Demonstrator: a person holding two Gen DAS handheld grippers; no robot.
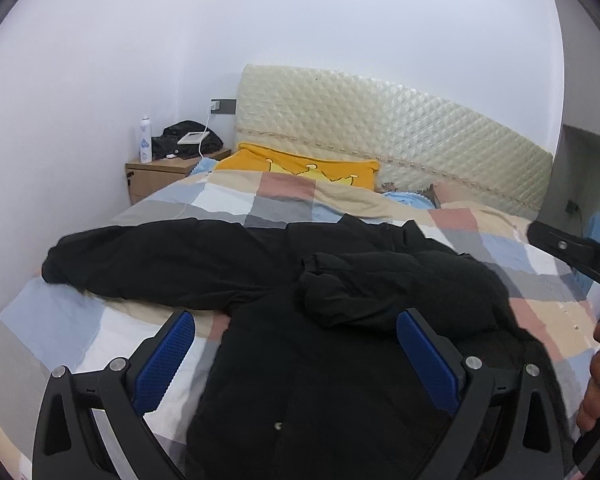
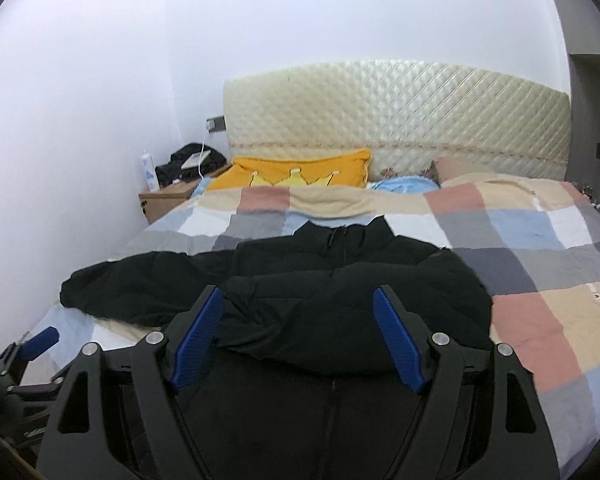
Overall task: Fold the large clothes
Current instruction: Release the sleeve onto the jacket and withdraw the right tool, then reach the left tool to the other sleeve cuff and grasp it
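A large black padded jacket (image 1: 300, 344) lies front-up on the checked bedspread (image 1: 80, 320). Its left sleeve (image 1: 148, 260) stretches out to the left. Its right sleeve (image 1: 380, 284) is folded across the chest. The jacket also shows in the right wrist view (image 2: 340, 320), with the folded sleeve between the fingers. My left gripper (image 1: 296, 344) is open and empty above the jacket's lower body. My right gripper (image 2: 298, 332) is open and empty above the folded sleeve. The right gripper shows at the right edge of the left wrist view (image 1: 580, 256).
A yellow pillow (image 1: 300, 164) and a quilted cream headboard (image 1: 400, 128) are at the far end. A wooden nightstand (image 1: 160, 172) at the far left carries a white bottle (image 1: 145, 140) and a black bag (image 1: 192, 138). White walls stand left and behind.
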